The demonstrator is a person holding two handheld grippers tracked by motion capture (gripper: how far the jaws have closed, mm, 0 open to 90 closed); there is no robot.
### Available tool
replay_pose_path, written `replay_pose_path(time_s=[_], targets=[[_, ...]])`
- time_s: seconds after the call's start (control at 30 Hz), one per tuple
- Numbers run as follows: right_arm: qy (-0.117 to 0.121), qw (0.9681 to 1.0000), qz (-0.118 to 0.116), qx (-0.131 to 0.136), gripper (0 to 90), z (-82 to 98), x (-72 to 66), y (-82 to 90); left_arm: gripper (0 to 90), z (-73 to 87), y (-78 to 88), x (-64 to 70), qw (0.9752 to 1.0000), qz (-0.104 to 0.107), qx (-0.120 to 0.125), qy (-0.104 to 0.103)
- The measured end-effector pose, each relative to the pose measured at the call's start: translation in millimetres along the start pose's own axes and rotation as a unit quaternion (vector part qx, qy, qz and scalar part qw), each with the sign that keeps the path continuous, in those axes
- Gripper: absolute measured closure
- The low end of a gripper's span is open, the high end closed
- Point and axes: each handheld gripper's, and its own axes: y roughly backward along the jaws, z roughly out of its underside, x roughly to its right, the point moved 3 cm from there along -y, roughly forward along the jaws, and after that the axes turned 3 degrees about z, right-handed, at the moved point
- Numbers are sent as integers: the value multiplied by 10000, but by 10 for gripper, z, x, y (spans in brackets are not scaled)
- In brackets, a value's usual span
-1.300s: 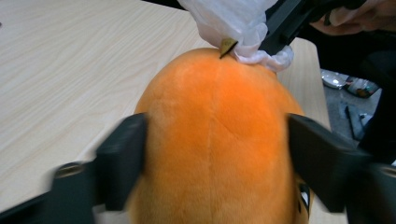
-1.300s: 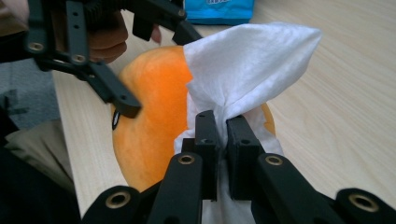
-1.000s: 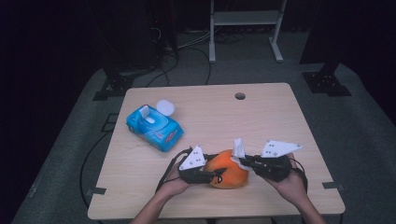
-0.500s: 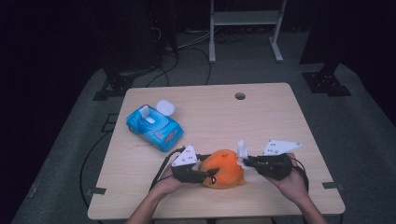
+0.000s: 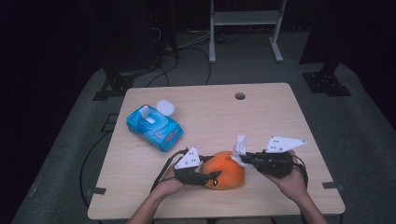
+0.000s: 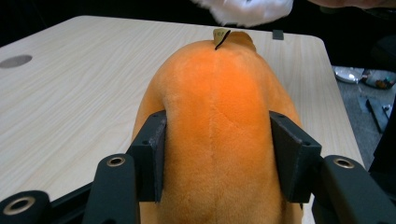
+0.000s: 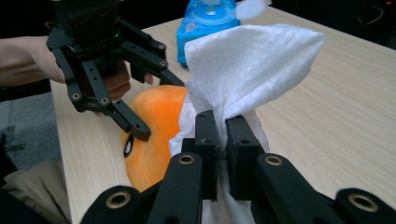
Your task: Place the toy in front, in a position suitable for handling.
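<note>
At the bench's near edge [image 5: 140,205], our left tongs [image 6: 217,149] clamp the orange plush toy [image 5: 226,170] while right tongs [image 7: 222,135] pinch a white wipe [image 7: 247,51]; wiping wants light, steady strokes

Table [image 5: 280,121]; plush [image 5: 227,170]; wipes pack [image 5: 155,128].

Table [image 5: 280,116] lies bare across its far and right portions. Blue wipes pack [image 5: 154,128] obstructs the left side. Orange plush toy [image 5: 225,169] blocks the near edge centre.
</note>
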Motion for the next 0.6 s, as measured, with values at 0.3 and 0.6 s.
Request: replay_pose_path(time_s=[0.3,0.6], targets=[[36,9988,-27,-478,839,161,-27,-141,271,-44,24,-24,9996,75,5,254],[126,9992,99,-358,839,97,-51,-84,418,-51,27,-14,9996,38,-24,296]])
